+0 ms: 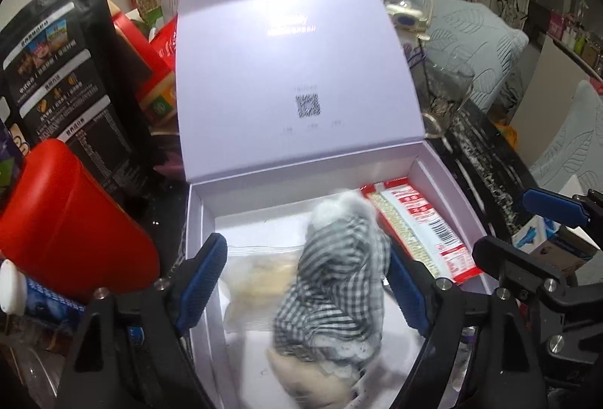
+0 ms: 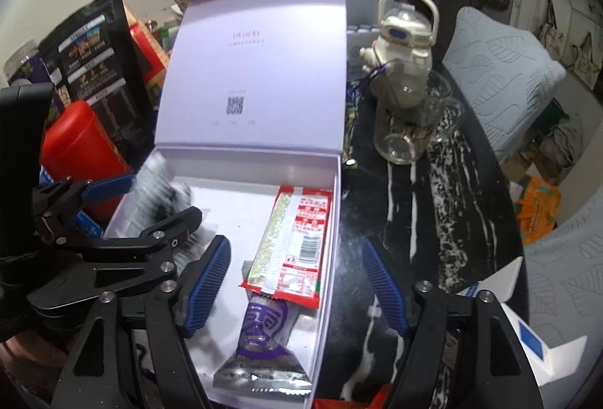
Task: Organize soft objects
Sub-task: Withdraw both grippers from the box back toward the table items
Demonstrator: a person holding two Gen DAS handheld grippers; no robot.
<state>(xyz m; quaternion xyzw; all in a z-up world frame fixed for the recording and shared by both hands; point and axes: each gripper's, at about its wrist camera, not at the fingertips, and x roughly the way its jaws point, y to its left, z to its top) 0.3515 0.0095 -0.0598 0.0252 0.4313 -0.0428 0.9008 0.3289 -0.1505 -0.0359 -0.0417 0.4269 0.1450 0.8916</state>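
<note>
An open lilac box [image 1: 444, 183] lies on the dark marbled table with its lid up. A blurred grey-and-white checked soft item [image 1: 339, 281] with a beige lower part stands inside it, between the fingers of my left gripper [image 1: 305, 251]. That gripper is open and its left pad is well clear of the cloth. A clear bag [image 1: 256, 273] of beige pieces lies beside the cloth. My right gripper [image 2: 294, 245] is open above the box's right side. It hangs over a red-and-white packet [image 2: 297, 232] and a purple-and-silver packet [image 2: 264, 333], holding nothing.
A red container [image 1: 75, 228] and a black printed pouch [image 1: 64, 70] crowd the box's left side. A glass cup [image 2: 414, 130] and a white robot-shaped bottle [image 2: 403, 43] stand to its right on the table [image 2: 433, 220]. A white-and-blue carton [image 2: 527, 315] sits at the near right.
</note>
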